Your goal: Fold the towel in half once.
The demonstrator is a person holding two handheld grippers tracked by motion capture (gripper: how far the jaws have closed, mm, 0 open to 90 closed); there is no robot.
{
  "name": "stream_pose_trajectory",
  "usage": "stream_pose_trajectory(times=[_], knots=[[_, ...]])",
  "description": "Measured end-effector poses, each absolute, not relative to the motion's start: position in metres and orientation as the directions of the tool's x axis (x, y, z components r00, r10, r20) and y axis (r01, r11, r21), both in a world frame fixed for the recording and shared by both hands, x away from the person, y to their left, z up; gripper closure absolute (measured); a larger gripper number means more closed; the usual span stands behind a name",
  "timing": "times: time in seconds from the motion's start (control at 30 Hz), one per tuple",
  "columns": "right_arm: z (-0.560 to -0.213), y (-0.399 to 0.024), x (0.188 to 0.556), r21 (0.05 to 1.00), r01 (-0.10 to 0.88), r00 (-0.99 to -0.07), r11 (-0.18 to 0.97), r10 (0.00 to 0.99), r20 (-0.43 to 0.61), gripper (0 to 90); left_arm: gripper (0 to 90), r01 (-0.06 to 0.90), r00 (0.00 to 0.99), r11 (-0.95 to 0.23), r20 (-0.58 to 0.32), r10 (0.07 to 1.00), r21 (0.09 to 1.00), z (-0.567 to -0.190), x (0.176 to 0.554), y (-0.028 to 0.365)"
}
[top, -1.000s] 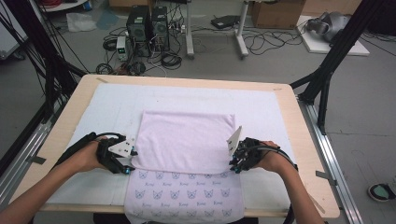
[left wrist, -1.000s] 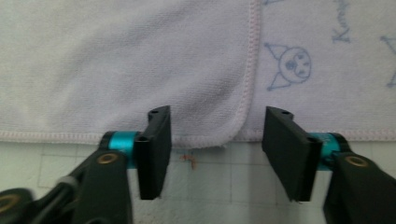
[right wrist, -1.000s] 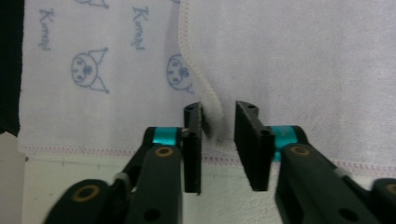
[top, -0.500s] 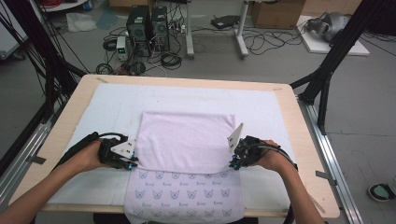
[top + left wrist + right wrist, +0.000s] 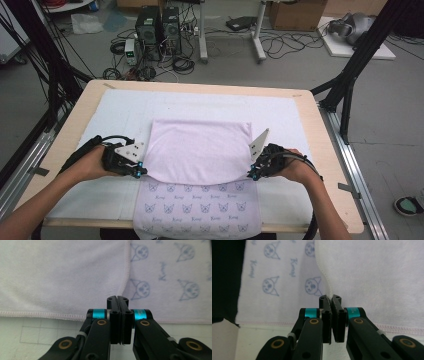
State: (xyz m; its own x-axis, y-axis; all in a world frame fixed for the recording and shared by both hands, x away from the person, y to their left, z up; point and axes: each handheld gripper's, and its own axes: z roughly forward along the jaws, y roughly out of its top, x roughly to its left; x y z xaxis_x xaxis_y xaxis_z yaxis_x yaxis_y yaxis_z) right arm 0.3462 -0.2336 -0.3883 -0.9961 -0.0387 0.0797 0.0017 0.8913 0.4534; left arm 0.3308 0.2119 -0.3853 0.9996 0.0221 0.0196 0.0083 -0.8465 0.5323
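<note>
The towel (image 5: 200, 170) lies flat on the white mat (image 5: 120, 112) at the middle of the tabletop (image 5: 325, 150), with its far part folded toward the near side so that the plain lilac back faces up and the printed face with blue cat heads shows along the near edge, where the cloth hangs slightly over the tabletop rim. The folded flap ends in a curved edge just beyond the printed band. The left tool (image 5: 141, 172) sits at the left end of that flap edge; its jaws have just been closing and now stand together, and in the left gripper view the left tool (image 5: 117, 298) has its tips at the stitched corner of the flap, though whether cloth is pinched between them cannot be told. The right tool (image 5: 251, 175) sits at the right end of the flap edge; its jaws have likewise just been closing, and in the right gripper view the right tool (image 5: 329, 298) shows a sliver of white hem between the tips. Each hand rests low on the mat beside the towel.
</note>
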Motion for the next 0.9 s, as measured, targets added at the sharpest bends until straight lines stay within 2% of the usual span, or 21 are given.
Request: stream_pose_trajectory(times=[0.17, 0.37, 0.57, 0.6, 0.67, 0.73, 0.77, 0.8, 0.83, 0.9], knots=[[-0.376, -0.244, 0.339, 0.508, 0.012, -0.996, 0.861, -0.037, 0.086, 88.1, 88.6, 0.044, 0.999, -0.818, -0.026, 0.035, 0.574, -0.371, 0.327, 0.219], [-0.362, -0.258, 0.326, 0.582, 0.008, -0.996, 0.813, -0.044, 0.076, 88.1, 88.5, 0.056, 0.998, -0.784, -0.036, 0.043, 0.618, -0.362, 0.317, 0.231], [-0.355, -0.269, 0.309, 0.637, 0.002, -0.993, 0.771, -0.076, 0.096, 88.1, 88.6, 0.057, 0.995, -0.747, -0.097, -0.010, 0.663, -0.358, 0.299, 0.236], [-0.355, -0.269, 0.305, 0.637, -0.003, -0.989, 0.771, -0.095, 0.110, 88.1, 88.6, 0.052, 0.993, -0.744, -0.114, -0.033, 0.666, -0.357, 0.294, 0.235], [-0.355, -0.267, 0.292, 0.656, -0.041, -0.964, 0.754, -0.202, 0.171, 88.1, 88.6, 0.032, 0.979, -0.733, -0.169, -0.114, 0.680, -0.357, 0.281, 0.234], [-0.355, -0.265, 0.278, 0.677, -0.073, -0.932, 0.733, -0.293, 0.216, 86.0, 87.6, -0.029, 0.972, -0.718, -0.149, -0.183, 0.695, -0.359, 0.270, 0.234], [-0.354, -0.266, 0.275, 0.691, -0.069, -0.937, 0.720, -0.284, 0.202, 70.5, 81.3, -0.064, 0.975, -0.695, -0.103, -0.195, 0.716, -0.360, 0.267, 0.234], [-0.353, -0.267, 0.274, 0.710, -0.053, -0.958, 0.702, -0.237, 0.163, 49.2, 60.7, -0.069, 0.982, -0.682, -0.069, -0.173, 0.728, -0.361, 0.266, 0.234], [-0.351, -0.270, 0.275, 0.712, -0.021, -0.973, 0.702, -0.179, 0.148, 47.8, 45.1, -0.055, 0.988, -0.681, -0.061, -0.144, 0.730, -0.361, 0.269, 0.235], [-0.350, -0.272, 0.281, 0.715, 0.002, -0.979, 0.699, -0.145, 0.145, 46.2, 44.9, -0.059, 0.993, -0.666, -0.022, -0.113, 0.743, -0.359, 0.275, 0.237]])
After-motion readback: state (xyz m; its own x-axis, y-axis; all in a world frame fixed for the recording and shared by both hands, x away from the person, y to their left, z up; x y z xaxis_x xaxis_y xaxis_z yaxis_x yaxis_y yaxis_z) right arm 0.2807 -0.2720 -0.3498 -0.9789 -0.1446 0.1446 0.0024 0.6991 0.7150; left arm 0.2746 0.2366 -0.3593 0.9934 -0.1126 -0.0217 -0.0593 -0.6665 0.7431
